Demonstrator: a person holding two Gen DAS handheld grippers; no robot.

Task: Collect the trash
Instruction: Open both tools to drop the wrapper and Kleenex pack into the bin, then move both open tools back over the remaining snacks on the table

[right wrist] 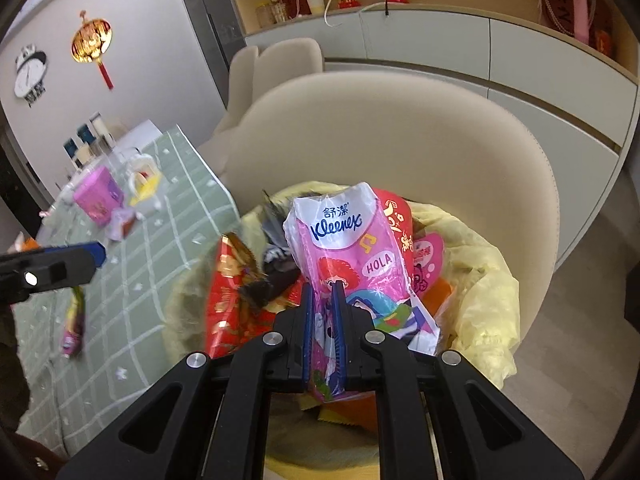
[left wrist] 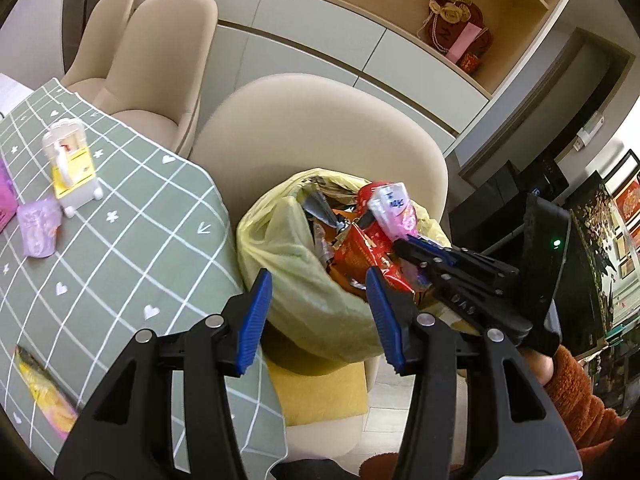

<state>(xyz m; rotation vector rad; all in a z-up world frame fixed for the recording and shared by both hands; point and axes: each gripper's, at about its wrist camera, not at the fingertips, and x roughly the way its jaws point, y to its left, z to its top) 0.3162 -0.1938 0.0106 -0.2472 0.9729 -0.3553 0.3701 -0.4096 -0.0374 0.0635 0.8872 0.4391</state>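
My right gripper (right wrist: 323, 292) is pinching a pink Kleenex tissue pack (right wrist: 344, 248) just above the mouth of the yellow trash bag (right wrist: 486, 300). The blue pads (right wrist: 307, 320) press flat on the pack's lower part, so the print there is hidden between them; its bottom end is crumpled behind the gripper body and hard to read. The bag sits on a beige chair (right wrist: 400, 128), and the yellow lining slumps over whatever holds it, so I cannot tell if a bin stands inside. Red wrappers (right wrist: 228, 304) and dark scraps crowd the bag under the pack, too tangled and blurred to sort out.

My left gripper (left wrist: 316, 316) hangs spread with nothing between its pads, in front of the bag's near side. Left of the bag lies the green checked tablecloth (left wrist: 120, 248), with a purple wrapper (left wrist: 38, 230) next to a small white suitcase-shaped toy (left wrist: 72, 168). A yellow wrapper (left wrist: 44, 392) farther left of the bag is partly cut off by the gripper body. A hand in an orange fuzzy sleeve (left wrist: 576, 392), right of the bag, is mostly hidden.
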